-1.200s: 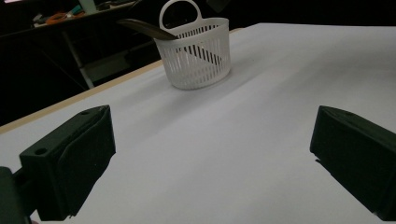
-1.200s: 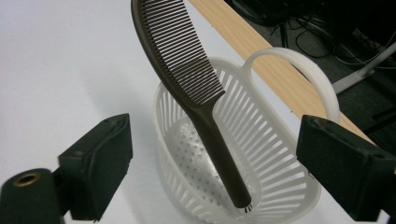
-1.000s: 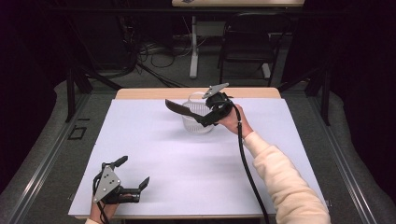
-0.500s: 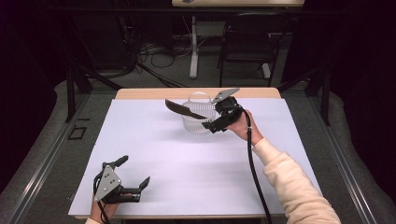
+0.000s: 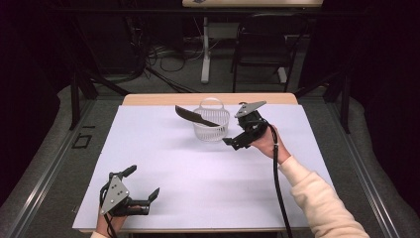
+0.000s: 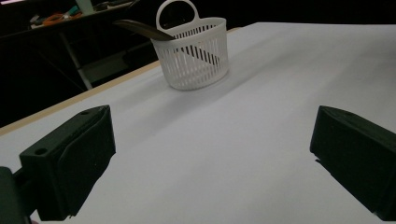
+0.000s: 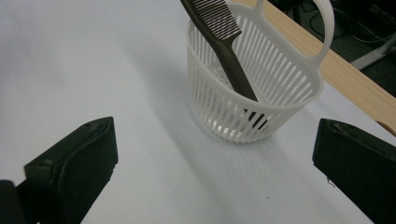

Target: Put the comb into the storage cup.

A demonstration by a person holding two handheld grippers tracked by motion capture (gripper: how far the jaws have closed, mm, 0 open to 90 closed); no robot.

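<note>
Comb of dark brown plastic (image 7: pixel 223 42) leans teeth-up in your white slotted plastic basket (image 7: pixel 261 100), your right gripper (image 5: pixel 233 143) gaping wide just beside it.

The basket (image 7: pixel 261 93) at the upper middle looks like white moulded plastic, slatted and slightly glossy. The comb (image 7: pixel 219 32) leaning in it is dark, smooth plastic with a faint sheen. The table (image 5: pixel 198 168) has a matt white top — pale wood along its far edge. Both grippers' jaws look matt black.
</note>
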